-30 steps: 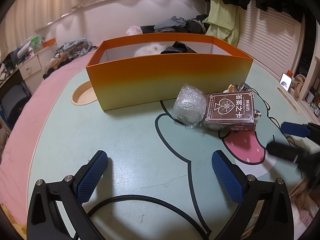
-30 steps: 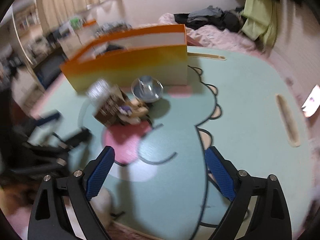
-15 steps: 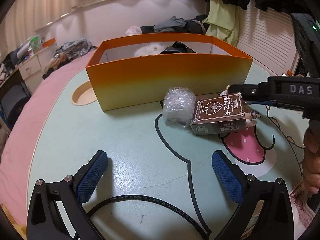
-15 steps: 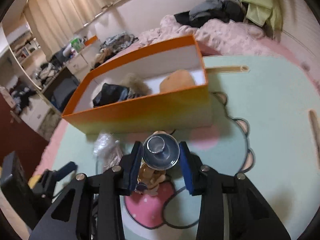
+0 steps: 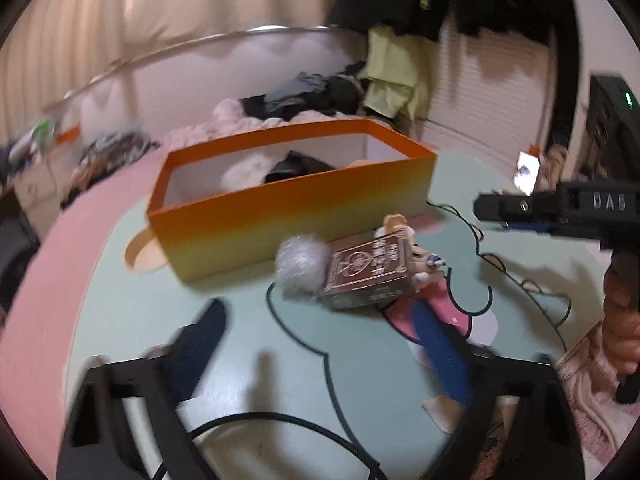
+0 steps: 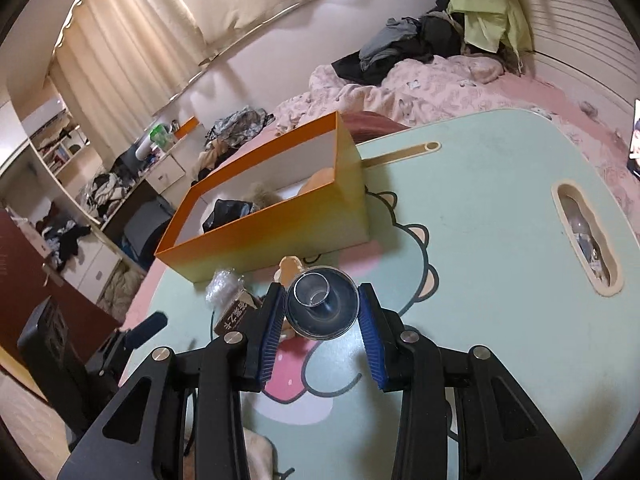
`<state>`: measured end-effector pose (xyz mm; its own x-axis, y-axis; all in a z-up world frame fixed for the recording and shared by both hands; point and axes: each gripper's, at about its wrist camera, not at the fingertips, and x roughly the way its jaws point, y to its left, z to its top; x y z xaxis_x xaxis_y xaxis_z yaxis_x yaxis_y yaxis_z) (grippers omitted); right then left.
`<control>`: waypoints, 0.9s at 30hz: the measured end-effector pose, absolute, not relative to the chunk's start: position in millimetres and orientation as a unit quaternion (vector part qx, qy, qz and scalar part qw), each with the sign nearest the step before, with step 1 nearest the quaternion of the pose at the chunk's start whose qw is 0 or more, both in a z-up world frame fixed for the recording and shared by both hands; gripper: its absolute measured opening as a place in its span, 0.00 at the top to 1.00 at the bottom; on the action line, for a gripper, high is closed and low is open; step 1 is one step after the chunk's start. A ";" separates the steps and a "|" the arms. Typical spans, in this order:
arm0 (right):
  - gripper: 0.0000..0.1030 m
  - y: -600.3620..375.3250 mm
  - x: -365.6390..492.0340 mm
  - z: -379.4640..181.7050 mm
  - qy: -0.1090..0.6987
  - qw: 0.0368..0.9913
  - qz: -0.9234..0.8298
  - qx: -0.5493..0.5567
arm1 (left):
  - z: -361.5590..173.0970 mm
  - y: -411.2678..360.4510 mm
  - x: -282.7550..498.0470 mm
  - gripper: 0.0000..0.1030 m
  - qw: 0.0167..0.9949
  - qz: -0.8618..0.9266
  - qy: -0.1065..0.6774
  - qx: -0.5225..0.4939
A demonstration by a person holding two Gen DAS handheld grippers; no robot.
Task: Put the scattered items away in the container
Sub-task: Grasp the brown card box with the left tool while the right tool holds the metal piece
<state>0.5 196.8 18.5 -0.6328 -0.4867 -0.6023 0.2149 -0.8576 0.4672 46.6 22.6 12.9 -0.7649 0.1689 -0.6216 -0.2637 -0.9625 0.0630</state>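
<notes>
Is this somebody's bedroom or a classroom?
Most likely a bedroom. There is a bed with a rumpled pink blanket and a pile of clothes on it, long curtains over the window, and a cartoon-printed low table nearby.

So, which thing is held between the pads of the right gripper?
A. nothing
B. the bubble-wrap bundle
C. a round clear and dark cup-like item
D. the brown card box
C: in the right wrist view the right gripper pads press both sides of the round cup-like item, above the table.
</notes>
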 end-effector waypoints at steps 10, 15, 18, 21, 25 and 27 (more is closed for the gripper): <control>0.63 195.4 -2.4 16.1 -0.193 0.222 -0.873 0.388 | 10.9 58.5 32.0 0.36 0.123 0.929 0.170 -0.304; 0.63 192.3 -0.6 12.0 -0.194 0.222 -0.870 0.394 | 22.2 42.9 21.0 0.74 0.124 0.937 0.117 -0.305; 0.63 189.2 4.5 15.2 -0.182 0.220 -0.876 0.389 | 39.8 23.2 35.8 0.83 0.147 0.943 0.056 -0.292; 0.63 180.7 11.3 19.4 -0.161 0.221 -0.883 0.382 | 50.6 6.2 53.2 0.83 0.151 0.948 0.023 -0.278; 0.63 163.9 18.4 13.0 -0.128 0.223 -0.881 0.397 | 40.5 -7.3 70.6 0.83 0.155 0.944 -0.002 -0.290; 0.63 157.0 21.0 7.3 -0.112 0.219 -0.880 0.407 | 29.0 -6.2 69.8 0.83 0.148 0.942 0.003 -0.301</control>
<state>21.0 157.0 7.3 -0.5724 -0.4759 -0.6678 0.2931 -0.8793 0.3755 69.8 -6.2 29.0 -0.7746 0.2764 -0.5689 -0.2804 -0.9563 -0.0829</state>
